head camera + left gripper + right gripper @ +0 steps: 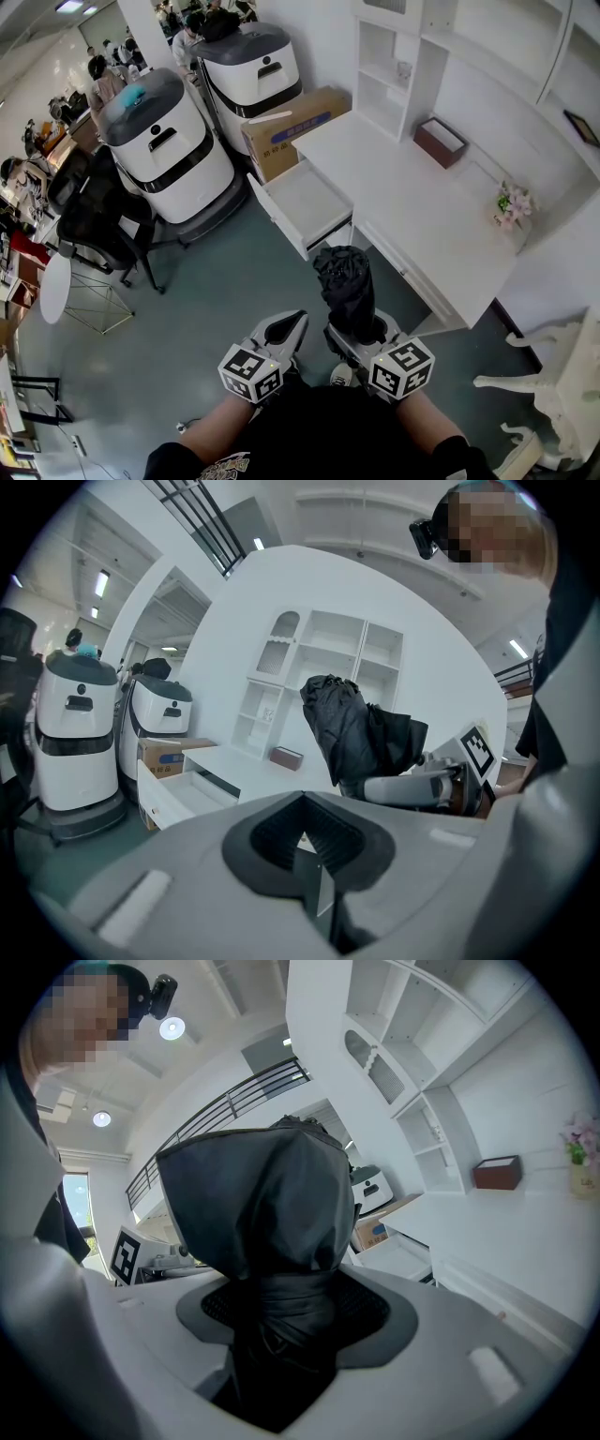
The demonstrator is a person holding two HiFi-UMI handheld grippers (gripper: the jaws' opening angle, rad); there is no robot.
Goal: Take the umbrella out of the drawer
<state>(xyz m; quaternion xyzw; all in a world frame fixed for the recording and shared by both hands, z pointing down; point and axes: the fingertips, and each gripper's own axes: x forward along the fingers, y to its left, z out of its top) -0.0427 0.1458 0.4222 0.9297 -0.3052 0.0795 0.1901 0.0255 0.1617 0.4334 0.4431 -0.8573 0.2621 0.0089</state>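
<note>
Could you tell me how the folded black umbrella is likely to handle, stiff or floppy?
The umbrella stands upright above the right gripper, so its core is probably stiff. Its loose, crumpled fabric bulges over the jaws, so it may squash and slip a little. Bulkier at the top, it could tilt if swung.

Open-plan office: left of the white desk [403,178] stand wheeled white machines [169,141], a cardboard box [291,127], black chairs [103,225], and people [103,80].
</note>
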